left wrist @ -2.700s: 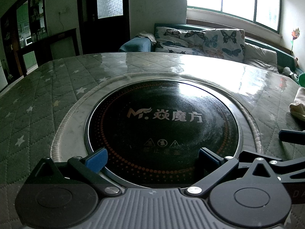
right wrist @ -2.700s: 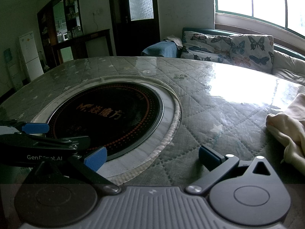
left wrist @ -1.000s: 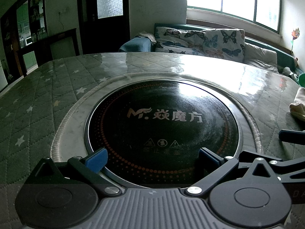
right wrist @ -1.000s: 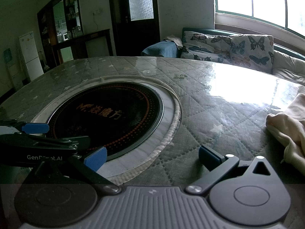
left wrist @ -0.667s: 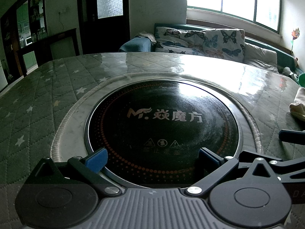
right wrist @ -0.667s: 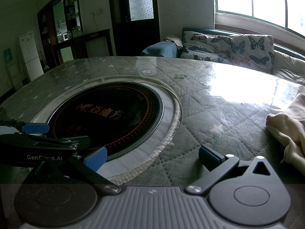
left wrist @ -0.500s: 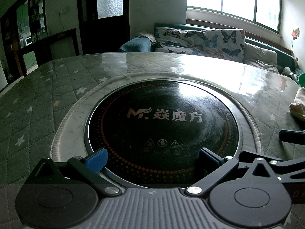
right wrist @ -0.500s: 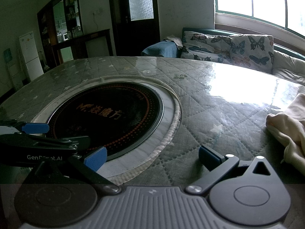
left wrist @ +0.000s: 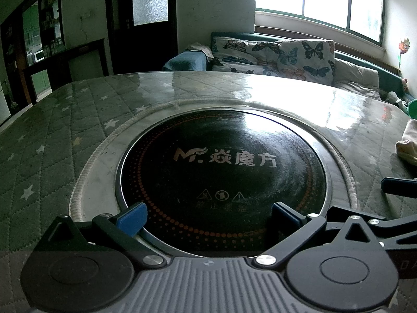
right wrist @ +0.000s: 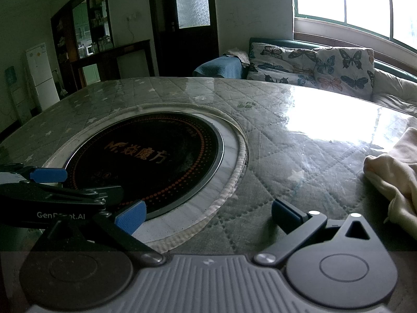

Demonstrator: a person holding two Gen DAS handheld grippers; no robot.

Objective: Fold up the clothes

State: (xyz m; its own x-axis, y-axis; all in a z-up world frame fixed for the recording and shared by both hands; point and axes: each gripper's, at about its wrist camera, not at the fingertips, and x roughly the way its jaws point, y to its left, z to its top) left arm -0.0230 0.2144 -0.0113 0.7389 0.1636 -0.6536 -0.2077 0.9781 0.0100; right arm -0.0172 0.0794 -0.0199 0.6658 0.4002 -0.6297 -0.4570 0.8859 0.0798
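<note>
A cream garment (right wrist: 396, 180) lies bunched on the table at the far right, partly cut off by the frame; a corner of it shows in the left wrist view (left wrist: 408, 146). My left gripper (left wrist: 207, 217) is open and empty, low over the near edge of the black round cooktop (left wrist: 224, 180). My right gripper (right wrist: 207, 214) is open and empty, over the quilted cover to the left of the garment and apart from it. The left gripper shows at the left of the right wrist view (right wrist: 73, 190).
The round table has a green quilted star-pattern cover (left wrist: 52, 140) under glossy clear plastic. The cooktop (right wrist: 146, 164) sits in its middle with a raised pale rim. A butterfly-print sofa (left wrist: 276, 57) and a window stand beyond the far edge.
</note>
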